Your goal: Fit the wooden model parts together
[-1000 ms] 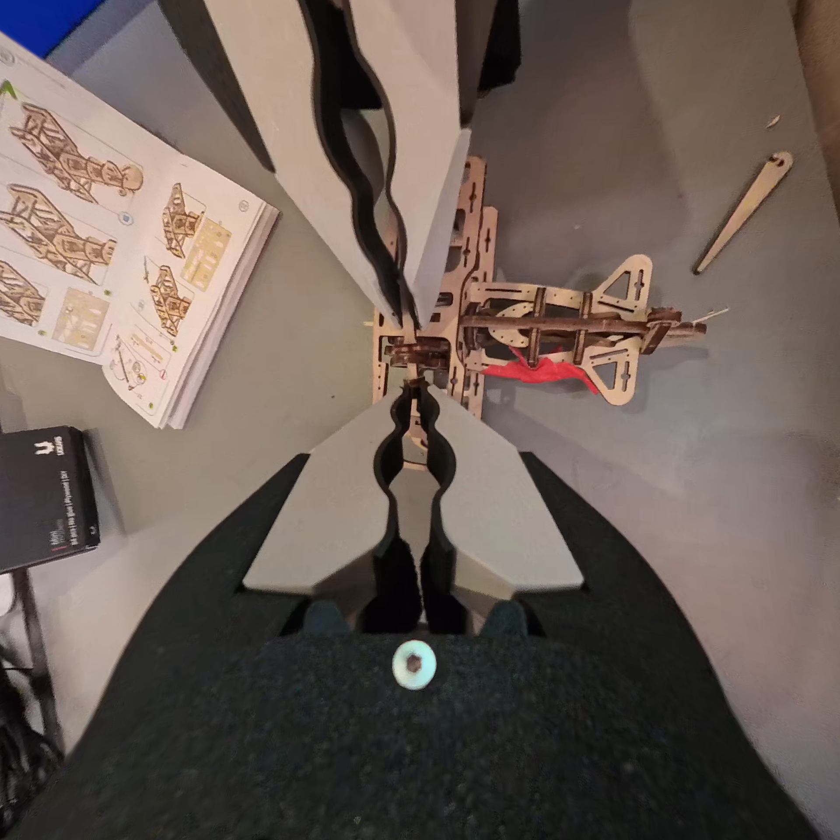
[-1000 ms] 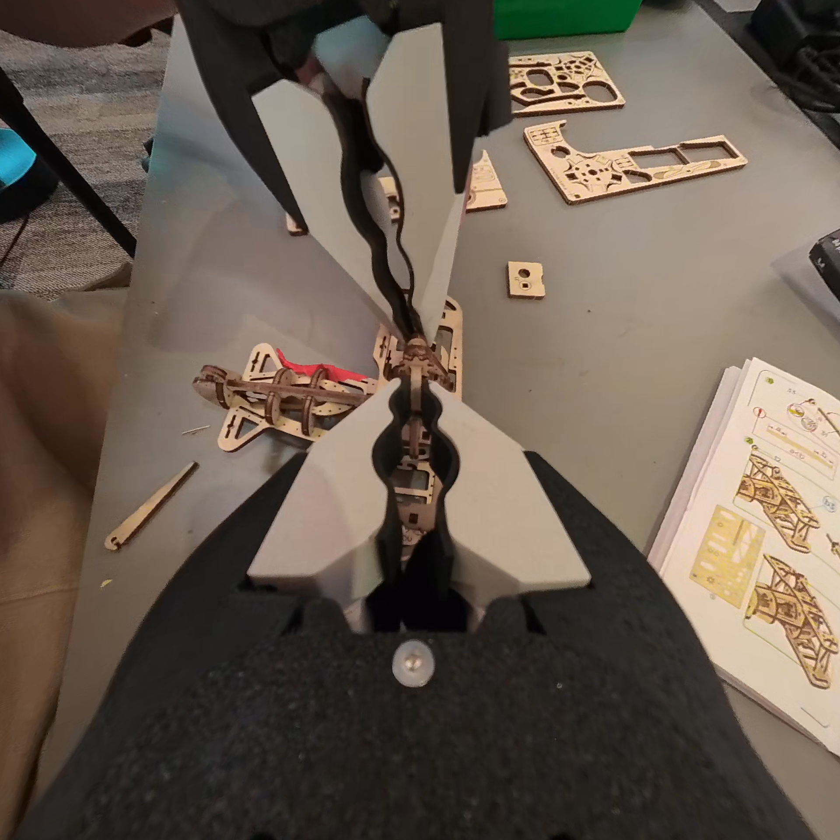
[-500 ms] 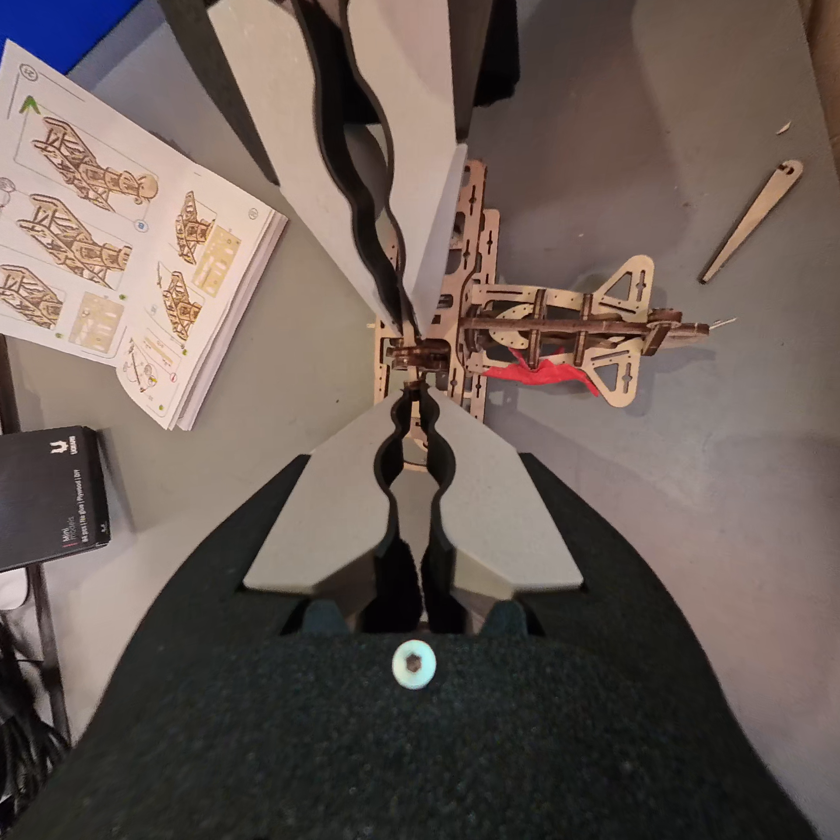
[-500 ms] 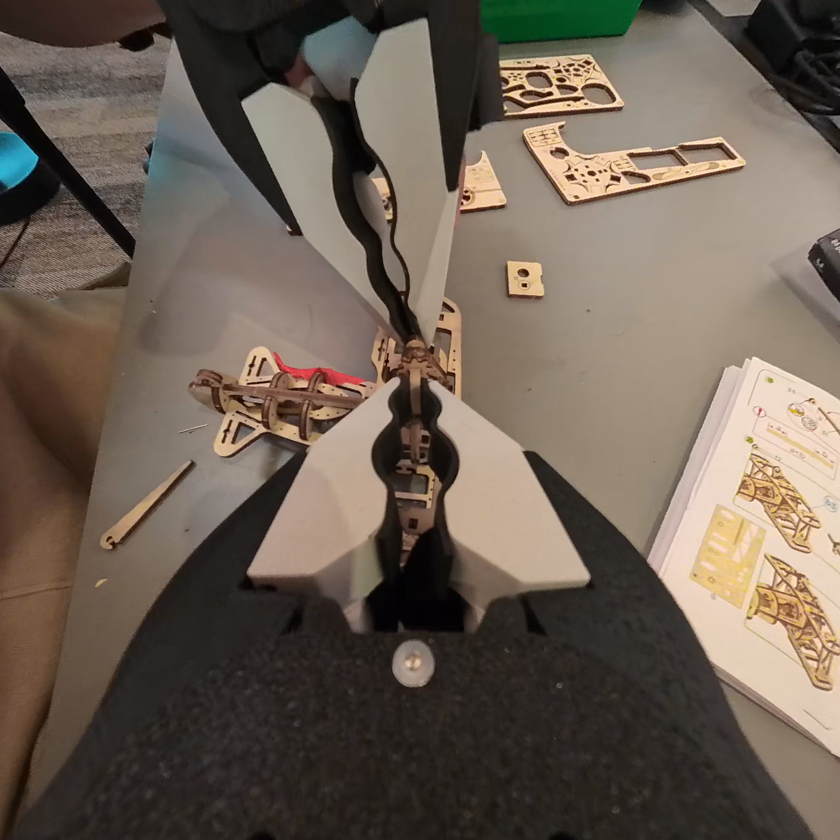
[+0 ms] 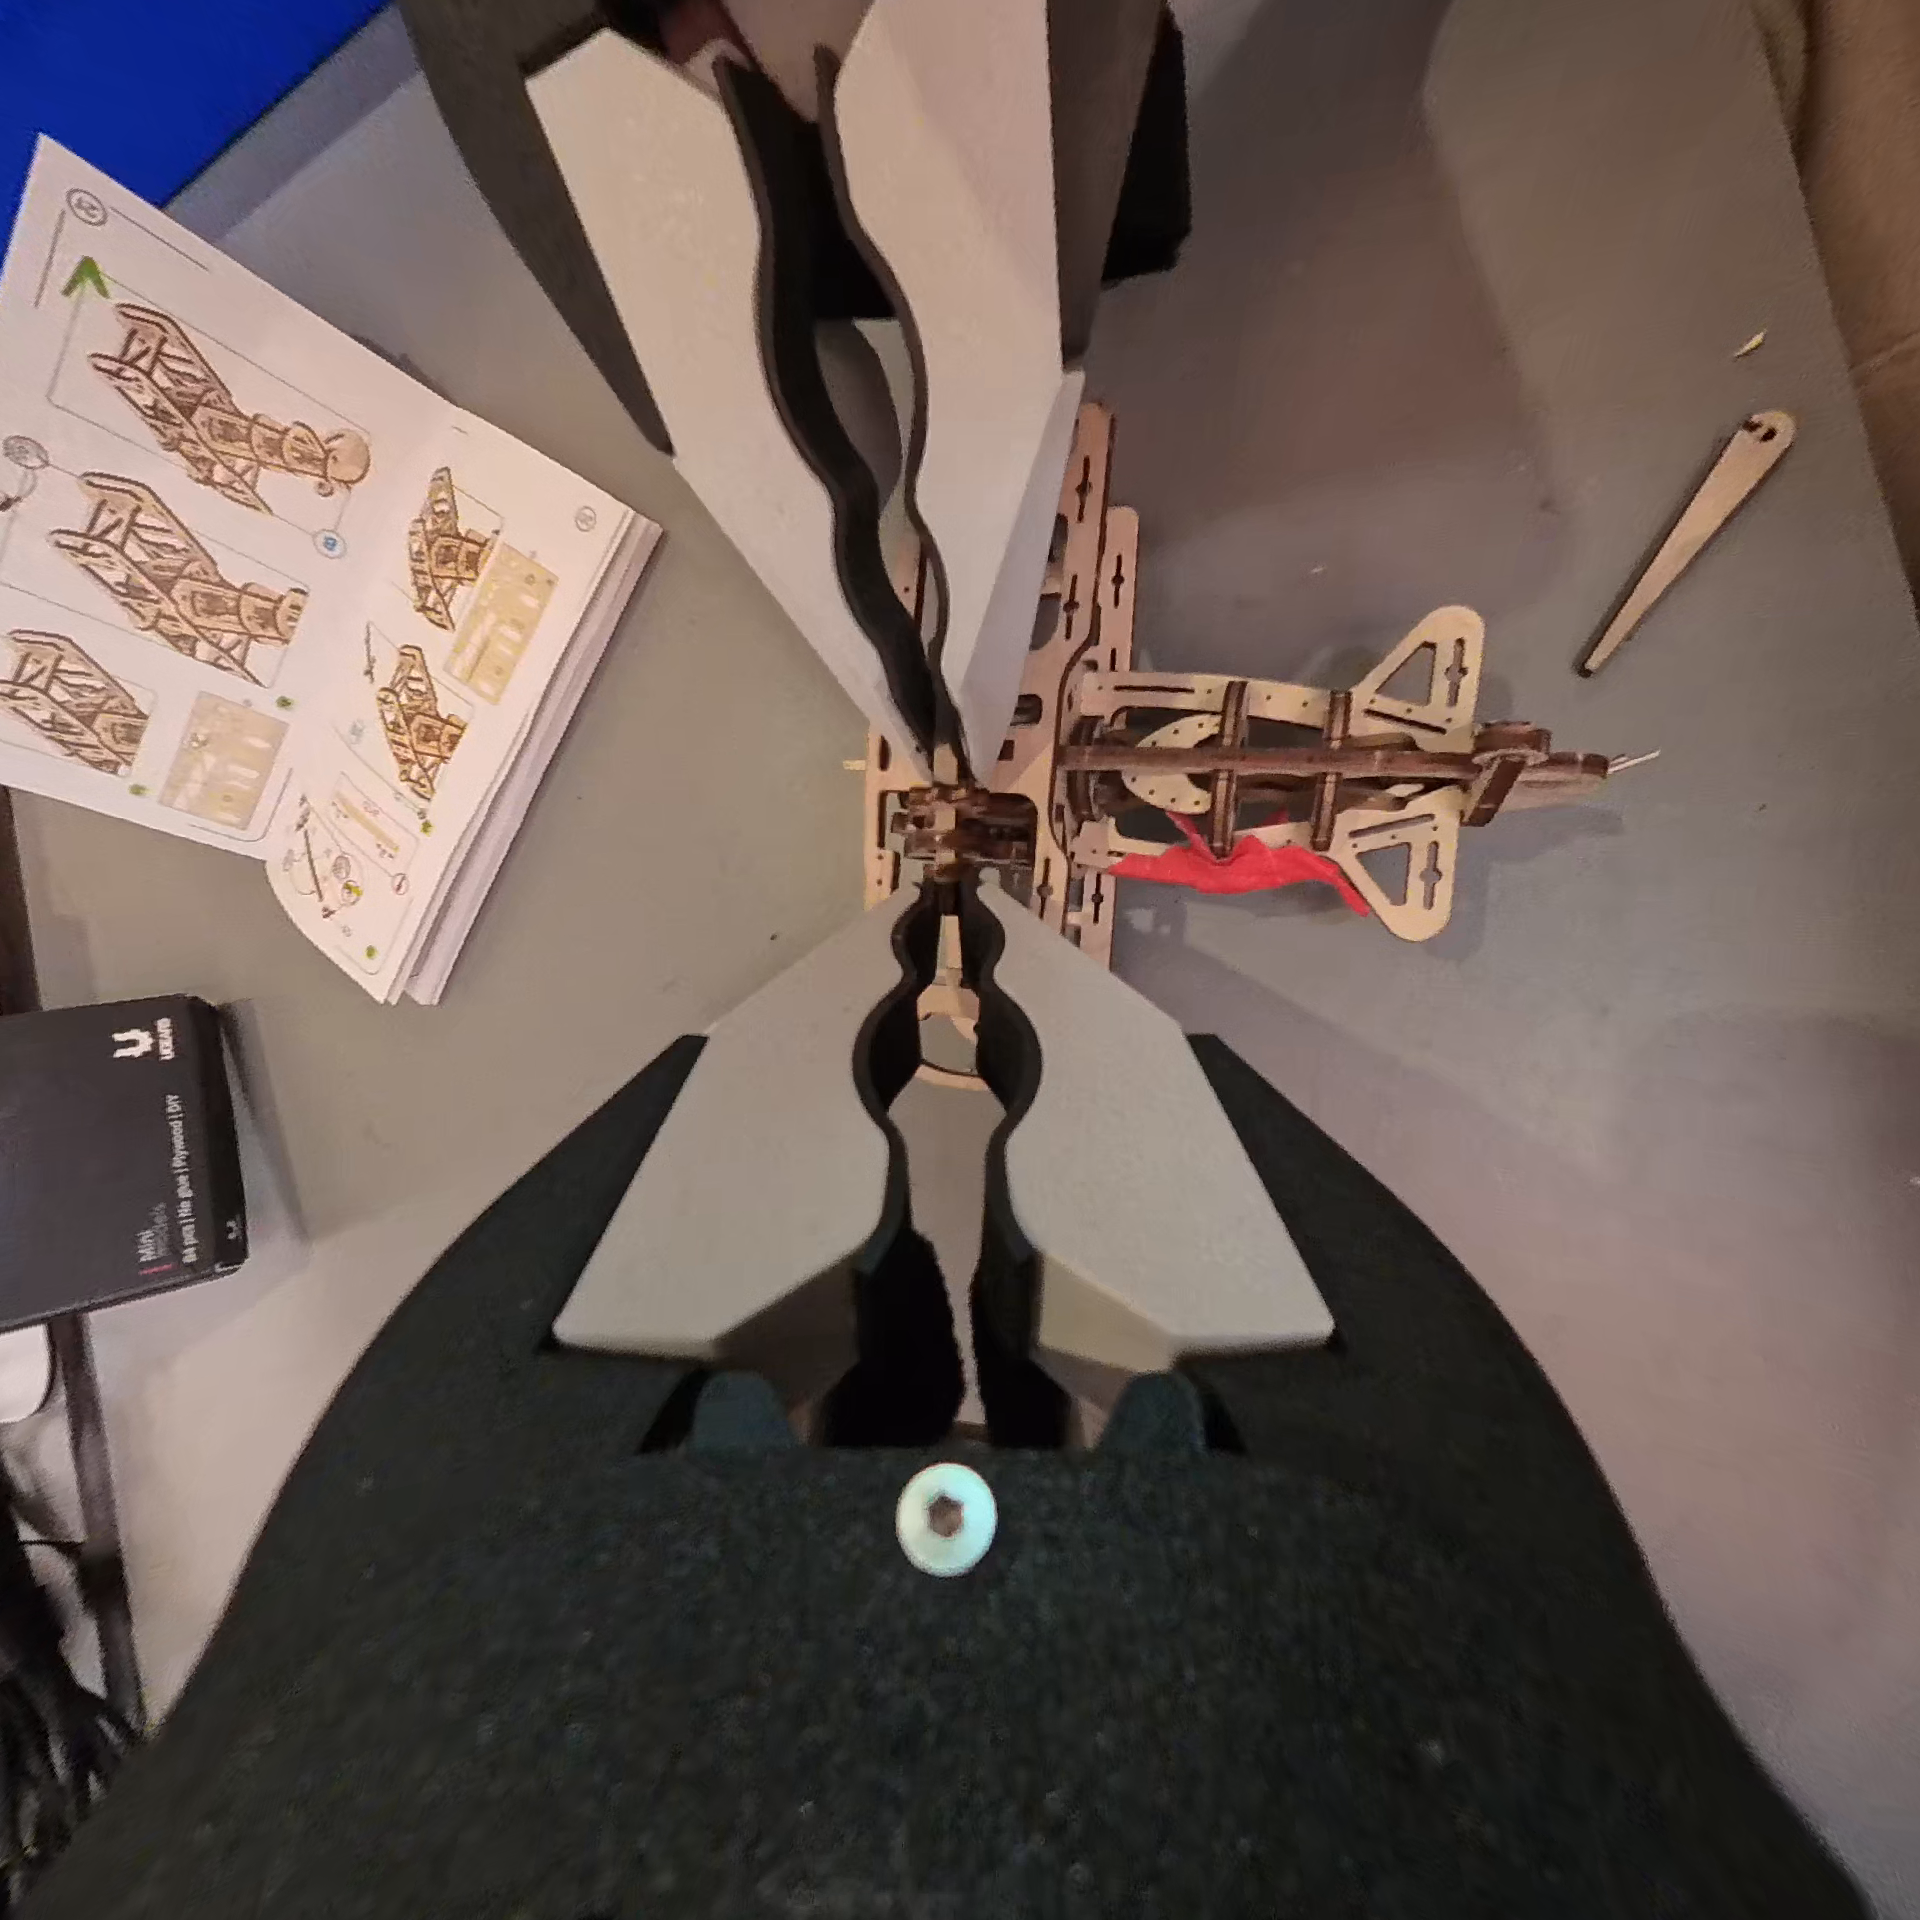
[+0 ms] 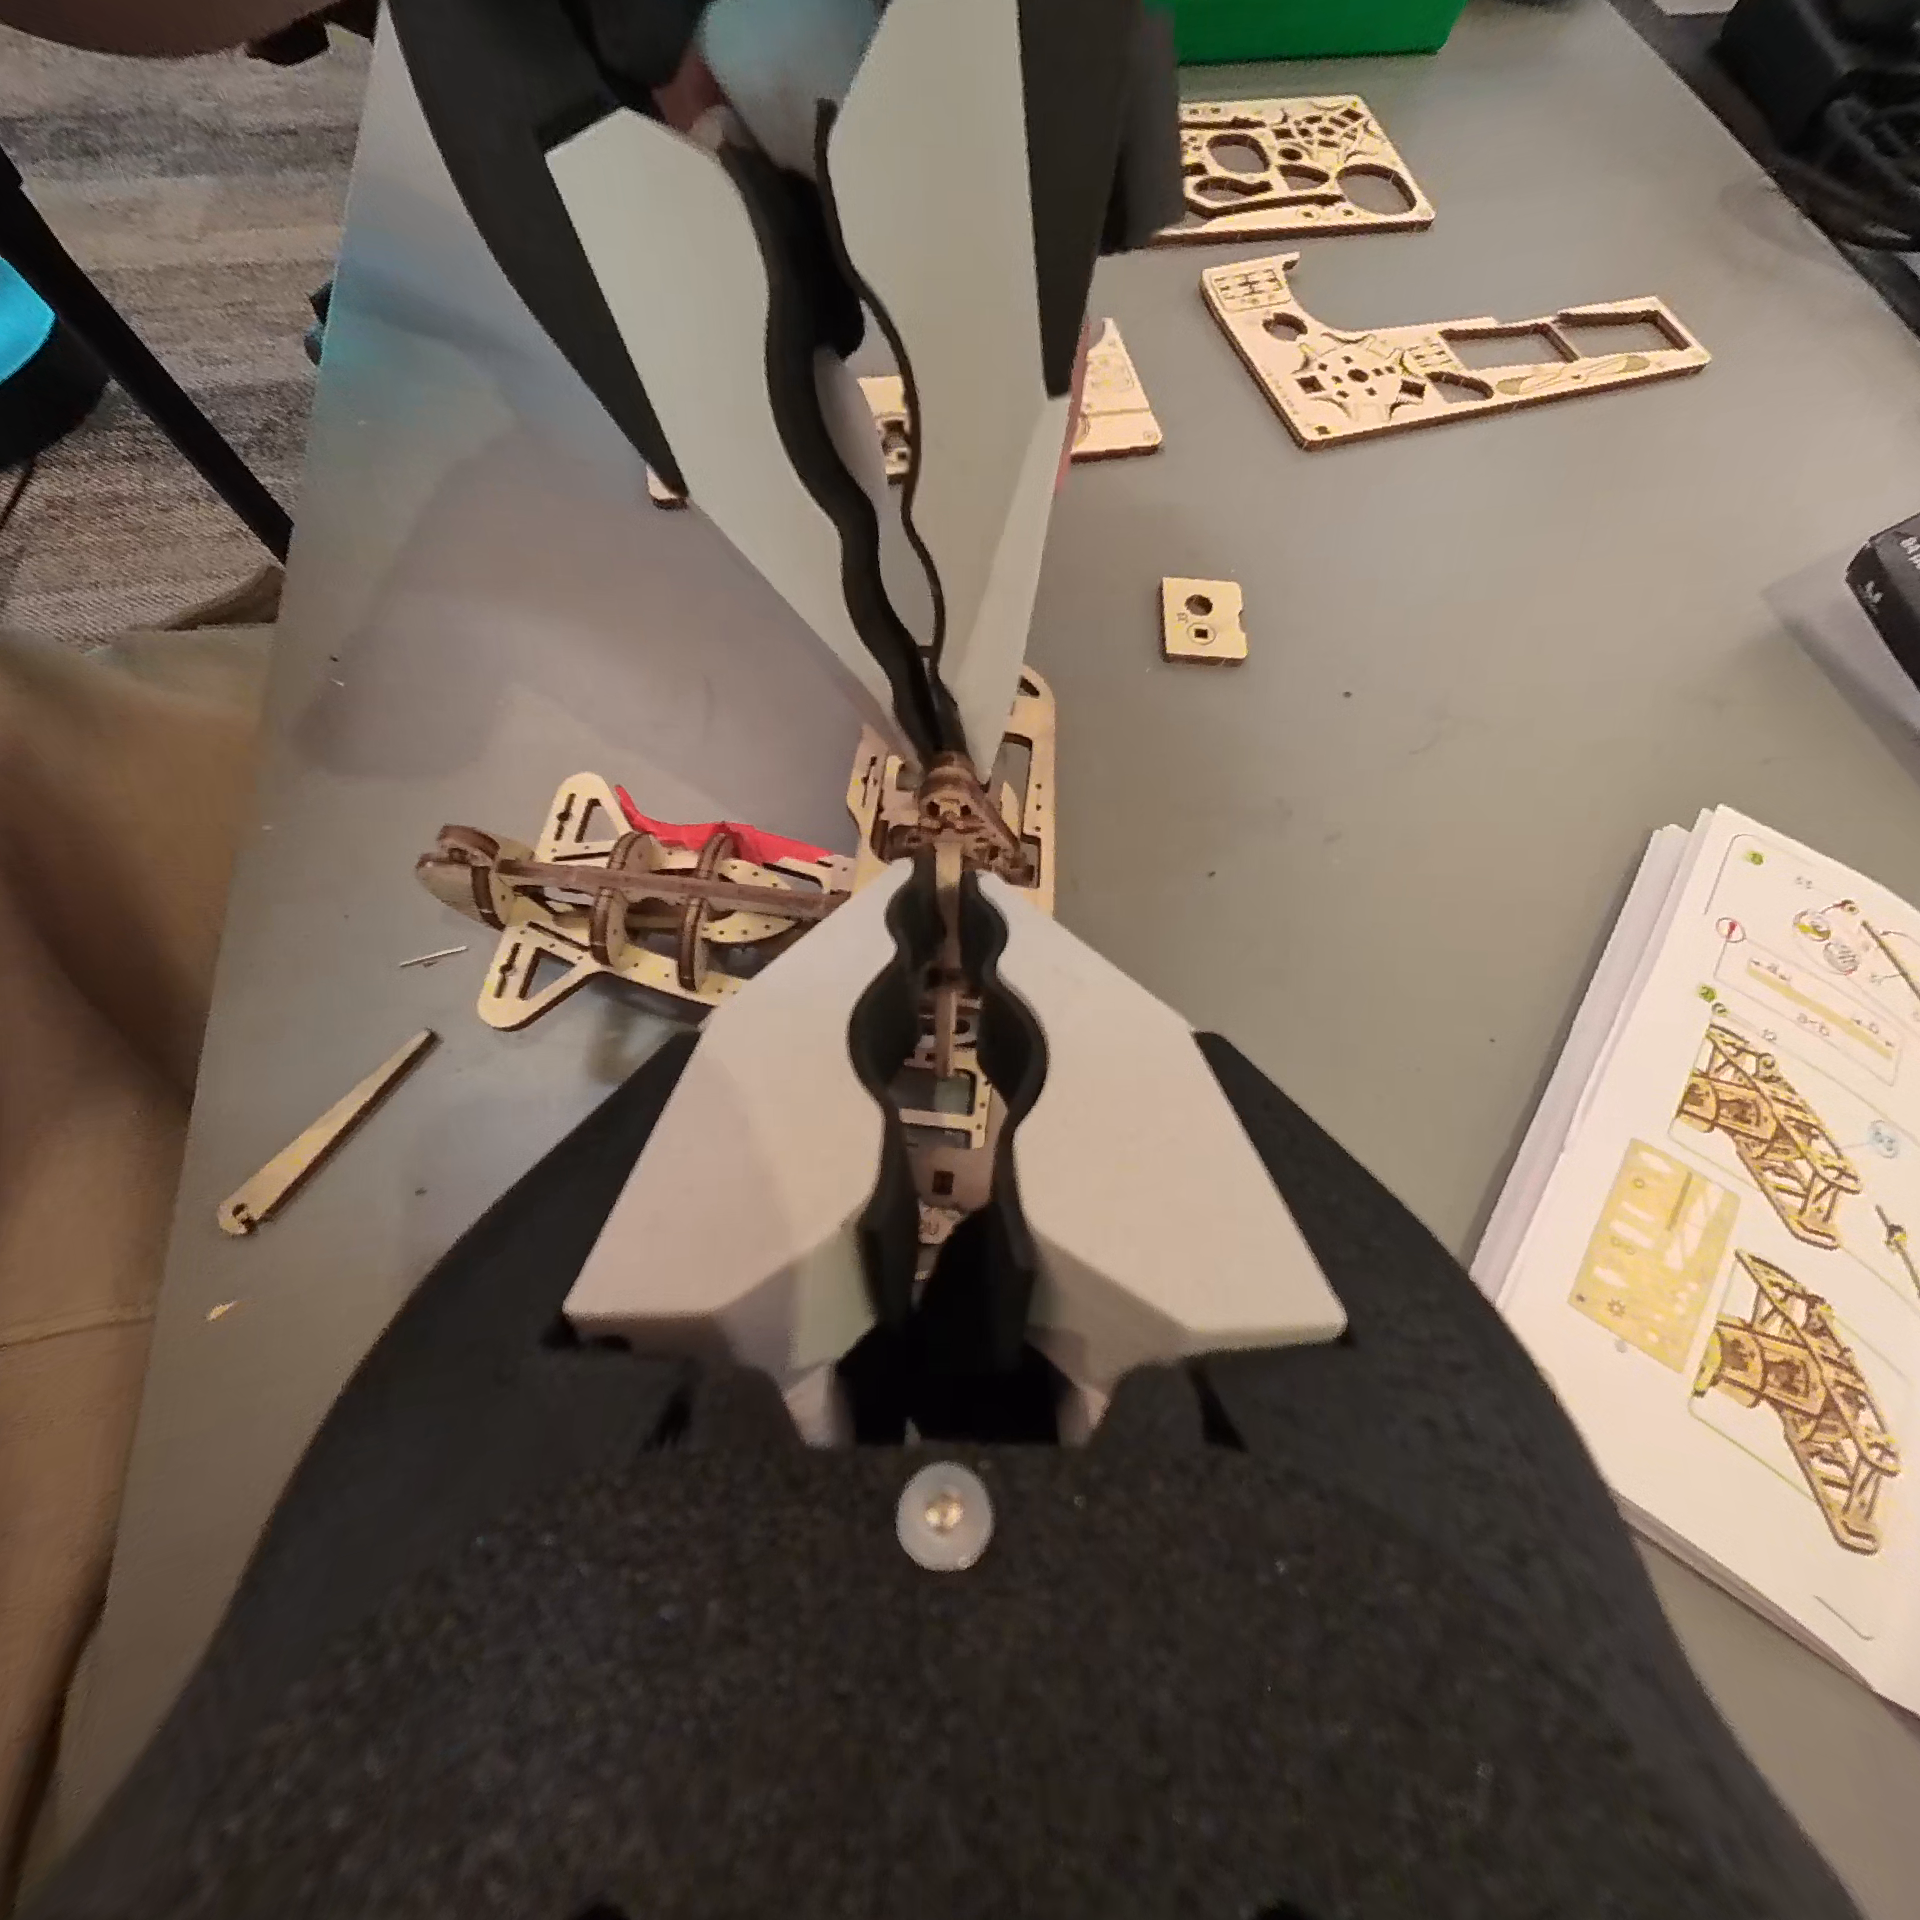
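Note:
A wooden plane model (image 5: 1299,769) with a red scrap (image 5: 1236,862) lies on the grey table; it also shows in the right wrist view (image 6: 644,914). Above its wing (image 5: 1091,582) both grippers meet tip to tip on a small dark wooden sub-assembly (image 5: 956,821) (image 6: 951,810). My left gripper (image 5: 940,894) is shut on it from the near side and enters the right wrist view from the top (image 6: 940,743). My right gripper (image 6: 940,883) is shut on a thin wooden strip (image 6: 943,987) of that part, and enters the left wrist view from the top (image 5: 940,764).
An open instruction booklet (image 5: 312,582) (image 6: 1766,1195) and a black box (image 5: 104,1153) lie to one side. A pointed wooden stick (image 5: 1683,561) (image 6: 322,1132) lies on the other. Punched wooden sheets (image 6: 1455,353), a small square piece (image 6: 1202,634) and a green bin (image 6: 1309,21) lie farther back. My two grippers' fingertips are within a few centimetres of each other.
Both grippers stay shut on the small part over the wing. The left wrist view has drifted a little, so the booklet sits slightly more to the right and lower.

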A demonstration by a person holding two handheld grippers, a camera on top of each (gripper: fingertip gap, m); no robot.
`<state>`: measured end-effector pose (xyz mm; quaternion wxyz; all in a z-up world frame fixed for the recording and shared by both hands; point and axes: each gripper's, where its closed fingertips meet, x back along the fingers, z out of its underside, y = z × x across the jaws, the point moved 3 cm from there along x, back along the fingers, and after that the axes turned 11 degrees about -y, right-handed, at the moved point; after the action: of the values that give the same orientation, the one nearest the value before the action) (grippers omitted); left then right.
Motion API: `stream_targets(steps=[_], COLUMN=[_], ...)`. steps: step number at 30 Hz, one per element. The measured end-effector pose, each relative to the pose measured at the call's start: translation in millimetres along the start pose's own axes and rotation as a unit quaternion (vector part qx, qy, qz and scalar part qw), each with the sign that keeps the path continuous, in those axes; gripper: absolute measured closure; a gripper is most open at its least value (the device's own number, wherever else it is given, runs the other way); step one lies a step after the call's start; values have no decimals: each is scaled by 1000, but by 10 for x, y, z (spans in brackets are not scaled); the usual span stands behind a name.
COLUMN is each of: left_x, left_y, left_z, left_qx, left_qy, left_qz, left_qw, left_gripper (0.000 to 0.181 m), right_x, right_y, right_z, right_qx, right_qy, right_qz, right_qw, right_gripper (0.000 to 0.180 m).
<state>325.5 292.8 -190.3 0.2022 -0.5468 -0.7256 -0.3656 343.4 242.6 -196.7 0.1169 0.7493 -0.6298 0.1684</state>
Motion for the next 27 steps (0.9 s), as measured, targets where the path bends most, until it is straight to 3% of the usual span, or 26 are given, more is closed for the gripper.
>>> stream_targets(steps=[5,27], left_x=[-50,-14], left_y=[4,-27], left_z=[42,25], left_qx=[-24,-29], left_qy=[40,23], left_qz=[15,26], left_qw=[999,999], left_gripper=[181,181], right_x=[-21,14], right_y=[16,48], right_z=[-65,-62], right_qx=[7,-5], right_qy=[-15,-21], right_qz=[-4,-11], right_qw=[1000,1000], right_gripper=[178,177])
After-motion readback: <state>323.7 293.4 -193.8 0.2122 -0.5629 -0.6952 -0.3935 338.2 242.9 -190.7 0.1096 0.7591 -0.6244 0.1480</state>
